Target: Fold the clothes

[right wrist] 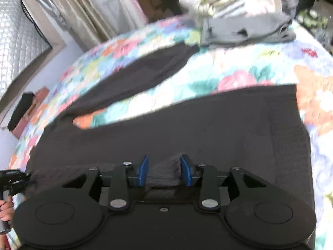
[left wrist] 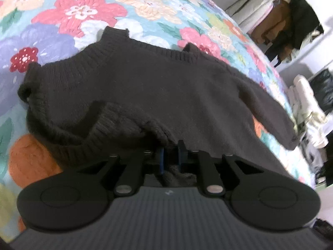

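Nearest, the left gripper (left wrist: pixel 171 156) pinched a fold of the dark knit sweater (left wrist: pixel 145 87), jaws nearly together. Likewise the right gripper (right wrist: pixel 165 169) stood parted, knit bunched between its pads; the sweater spread toward twelve o'clock over the floral bedspread (left wrist: pixel 83 14).

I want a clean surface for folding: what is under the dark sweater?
The dark knit sweater lies on a floral bedspread, visible all around it. Whatever sits directly beneath the sweater is covered.

Bright, even light; fisheye-warped edges; right wrist view motion-blurred.
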Available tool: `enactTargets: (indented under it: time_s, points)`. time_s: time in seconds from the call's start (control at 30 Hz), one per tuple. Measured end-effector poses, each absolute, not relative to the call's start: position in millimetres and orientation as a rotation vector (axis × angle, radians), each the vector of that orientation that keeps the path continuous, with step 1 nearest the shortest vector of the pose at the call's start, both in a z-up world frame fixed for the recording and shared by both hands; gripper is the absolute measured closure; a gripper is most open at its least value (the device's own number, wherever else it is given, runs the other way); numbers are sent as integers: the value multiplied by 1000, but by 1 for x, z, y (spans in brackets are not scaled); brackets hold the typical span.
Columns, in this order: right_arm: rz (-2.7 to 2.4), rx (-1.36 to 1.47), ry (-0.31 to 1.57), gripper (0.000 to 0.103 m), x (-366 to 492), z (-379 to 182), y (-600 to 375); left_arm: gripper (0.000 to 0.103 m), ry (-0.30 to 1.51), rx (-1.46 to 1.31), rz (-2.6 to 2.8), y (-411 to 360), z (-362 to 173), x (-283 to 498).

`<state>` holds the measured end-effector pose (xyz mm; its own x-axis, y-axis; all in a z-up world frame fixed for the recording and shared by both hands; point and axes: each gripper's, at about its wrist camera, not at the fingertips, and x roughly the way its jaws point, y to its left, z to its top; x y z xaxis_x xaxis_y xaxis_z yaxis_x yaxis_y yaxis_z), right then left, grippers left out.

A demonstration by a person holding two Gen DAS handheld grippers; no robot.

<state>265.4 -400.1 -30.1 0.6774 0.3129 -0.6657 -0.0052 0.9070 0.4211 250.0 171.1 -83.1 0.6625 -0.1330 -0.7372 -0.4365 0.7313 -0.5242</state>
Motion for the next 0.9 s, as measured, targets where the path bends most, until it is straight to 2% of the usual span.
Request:
enactTargets:
  time_s: [0.03, 0.07, 0.17, 0.23, 0.3, 0.37, 0.43, 0.5, 0.7, 0.73, 0.8, 0.83, 0.9]
  points:
    - [175, 442, 793, 53, 261, -35, -407, 87, 832, -795, 222, 181, -83, 243]
    - [166, 476, 773, 48, 257, -40, -413, 79, 808, -847, 270, 192, -84, 232]
    - [139, 571, 730, 48, 244, -55, -430, 78, 804, -816, 311, 207, -84, 216]
    - [133, 593, 764, 48, 236, -68, -430, 78, 813, -763, 284, 205, -82, 212]
    - [142, 610, 779, 48, 230, -76, -429, 71, 807, -729, 245, 202, -78, 208]
    - [154, 636, 779, 47, 228, -80, -426, 70, 810, -669, 210, 198, -73, 207]
    - [197, 661, 790, 46, 233, -84, -418, 64, 789, -585, 201, 194, -66, 206]
    - [239, 641, 820, 46, 243, -86, -406, 53, 757, -496, 207, 193, -59, 204]
    - [179, 537, 793, 43, 248, -95, -375, 52, 801, -564, 156, 200, -73, 189]
    - [167, 514, 779, 46, 246, -95, -371, 52, 798, -563, 161, 200, -76, 189]
    - [160, 416, 763, 76, 245, -88, -360, 45, 785, -550, 179, 198, -79, 191]
    - [167, 359, 753, 84, 245, -82, -352, 42, 776, -564, 179, 197, -80, 192]
    - [170, 271, 695, 86, 241, -63, -340, 20, 749, -615, 159, 198, -84, 191]
